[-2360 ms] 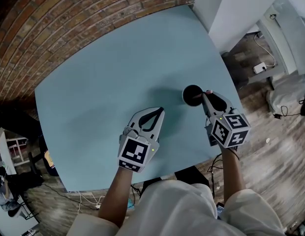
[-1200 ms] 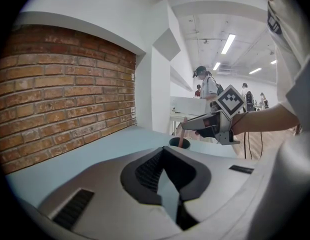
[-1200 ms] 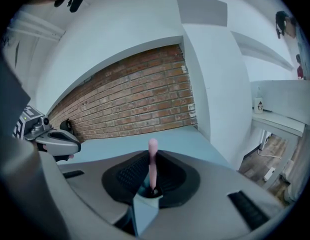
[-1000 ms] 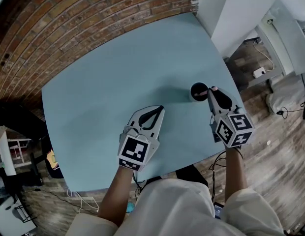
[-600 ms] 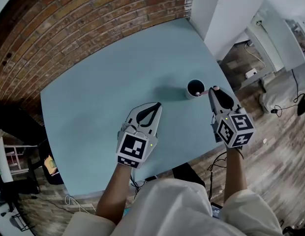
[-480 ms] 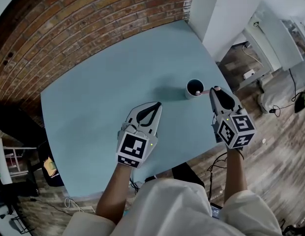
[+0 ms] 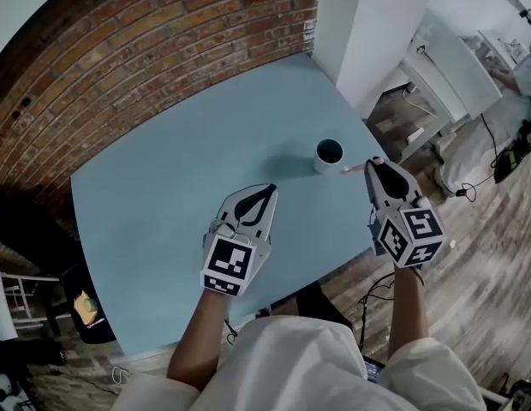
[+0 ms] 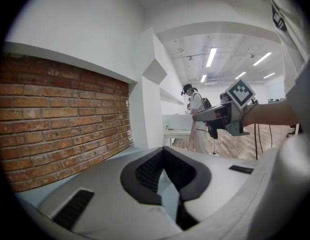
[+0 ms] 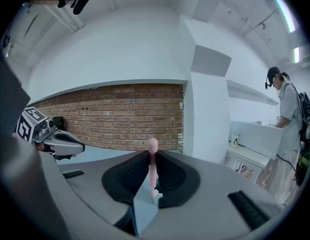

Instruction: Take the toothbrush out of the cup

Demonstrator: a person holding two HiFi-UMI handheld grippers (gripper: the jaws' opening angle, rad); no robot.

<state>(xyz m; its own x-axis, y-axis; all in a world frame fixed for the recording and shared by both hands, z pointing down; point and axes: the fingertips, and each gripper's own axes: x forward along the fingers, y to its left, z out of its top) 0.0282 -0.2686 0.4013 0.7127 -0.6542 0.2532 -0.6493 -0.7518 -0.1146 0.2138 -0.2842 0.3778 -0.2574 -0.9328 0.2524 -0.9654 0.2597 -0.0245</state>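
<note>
A white cup (image 7: 328, 154) with a dark inside stands on the light blue table (image 7: 180, 144), close to its right edge. My right gripper (image 7: 374, 164) hovers just right of the cup, shut on a pink toothbrush (image 7: 352, 169) whose end sticks out toward the cup. In the right gripper view the toothbrush (image 9: 153, 145) stands upright between the pads of the right gripper (image 9: 154, 160). My left gripper (image 7: 271, 190) is shut with nothing in it, above the table left of the cup. Its jaws meet at the tips in the left gripper view (image 8: 163, 150).
A brick wall (image 7: 120, 41) runs along the table's far side and a white pillar (image 7: 368, 24) stands at its far right corner. The table's right edge drops to a wooden floor (image 7: 471, 255). A person (image 9: 285, 119) stands at a white counter beyond.
My right gripper has drawn away from the cup's rim to the right, taking the pink toothbrush with it. The left gripper has stayed put and shut.
</note>
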